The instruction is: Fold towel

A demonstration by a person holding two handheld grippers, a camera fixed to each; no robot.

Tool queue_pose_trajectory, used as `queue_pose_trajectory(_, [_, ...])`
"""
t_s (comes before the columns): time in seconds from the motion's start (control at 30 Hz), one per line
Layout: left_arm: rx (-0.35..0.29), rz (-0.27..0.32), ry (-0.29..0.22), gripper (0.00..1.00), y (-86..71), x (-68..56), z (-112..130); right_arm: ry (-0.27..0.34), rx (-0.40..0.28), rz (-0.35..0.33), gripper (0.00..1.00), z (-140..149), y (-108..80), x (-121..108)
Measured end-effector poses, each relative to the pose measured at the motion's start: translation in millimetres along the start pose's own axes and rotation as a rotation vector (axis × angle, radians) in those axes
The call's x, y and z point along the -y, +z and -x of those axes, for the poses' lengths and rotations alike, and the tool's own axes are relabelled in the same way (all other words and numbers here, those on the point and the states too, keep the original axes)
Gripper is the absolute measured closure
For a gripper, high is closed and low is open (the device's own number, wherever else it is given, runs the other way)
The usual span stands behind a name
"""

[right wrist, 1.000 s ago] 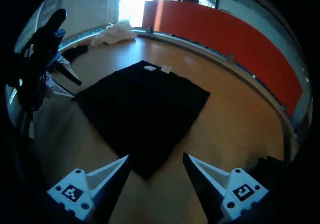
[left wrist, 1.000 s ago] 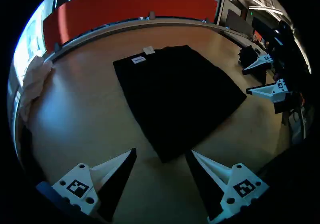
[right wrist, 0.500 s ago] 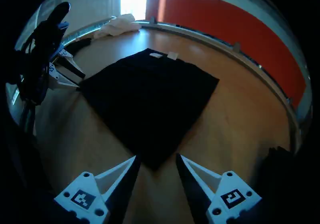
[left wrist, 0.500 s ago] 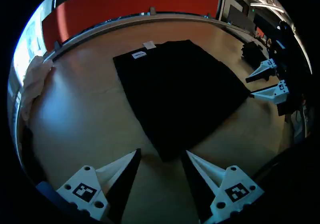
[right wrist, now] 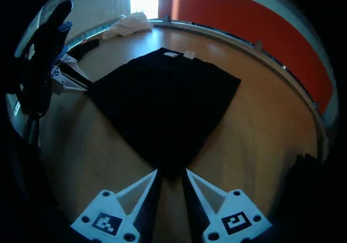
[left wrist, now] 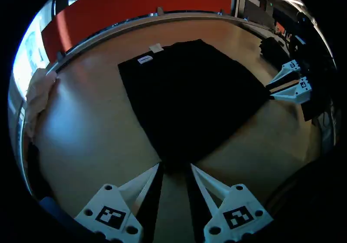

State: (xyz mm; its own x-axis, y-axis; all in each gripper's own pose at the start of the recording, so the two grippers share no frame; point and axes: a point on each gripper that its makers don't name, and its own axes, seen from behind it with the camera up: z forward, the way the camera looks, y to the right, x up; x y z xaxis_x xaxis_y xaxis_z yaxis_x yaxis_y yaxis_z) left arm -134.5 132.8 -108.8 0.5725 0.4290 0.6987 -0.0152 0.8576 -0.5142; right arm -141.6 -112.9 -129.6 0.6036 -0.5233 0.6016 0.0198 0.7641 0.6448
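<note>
Towel: a black towel point(left wrist: 191, 100) lies spread flat on the wooden table point(left wrist: 86, 126), about in its middle and clear of every edge.
Towel's heading: seen from either gripper it sits as a diamond. One corner points straight at the left gripper, the neighbouring corner at the right gripper, and the other two point toward the table's far edge.
Long axis: the sides look nearly equal through the fisheye, so I cannot tell which way it runs longer.
Tags: two small white tags point(left wrist: 145, 60) sit at the towel's far side, close to the corner opposite the right gripper.
Left gripper: the left gripper point(left wrist: 175, 165) is low over the table at the towel's near corner. Its fingers are drawn close with a narrow gap between them, and the corner tip lies in that gap. Whether the pads press the cloth, I cannot tell.
Right gripper: the right gripper point(right wrist: 171, 171) sits the same way at its own corner, with a narrow gap, the cloth tip between the fingertips and the grip unclear. In the left gripper view it sits at the towel's right-hand corner, fingers nearly together.
Shared edge: the two grippers sit at opposite ends of one towel edge.
Pale cloth: a pale cloth heap point(right wrist: 128, 26) lies at the table's far edge, well apart from the towel.
Backdrop: an orange wall panel point(left wrist: 130, 4) runs behind the table's far edge.
</note>
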Motion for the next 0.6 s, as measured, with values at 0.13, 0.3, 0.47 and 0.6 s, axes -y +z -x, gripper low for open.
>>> queue_pose_trajectory(0.13, [0.002,-0.001,-0.007,0.67,-0.6,-0.1,0.1,-0.004,-0.002,-0.003,0.75,0.3,-0.3,2.1])
queue_pose_trajectory(0.3, [0.006,0.0,-0.014,0.71,-0.7,0.9,0.3,-0.013,-0.001,-0.001,0.81,0.2,0.6,3.9])
queue_pose_trajectory(0.47, [0.014,-0.01,-0.028,0.83,-0.1,3.5,1.1,-0.009,-0.001,0.006,0.84,-0.4,2.0,3.6])
queue_pose_trajectory(0.6, [0.013,-0.01,-0.025,0.85,0.4,3.2,0.9,-0.002,0.0,0.012,0.85,-0.7,2.5,1.6])
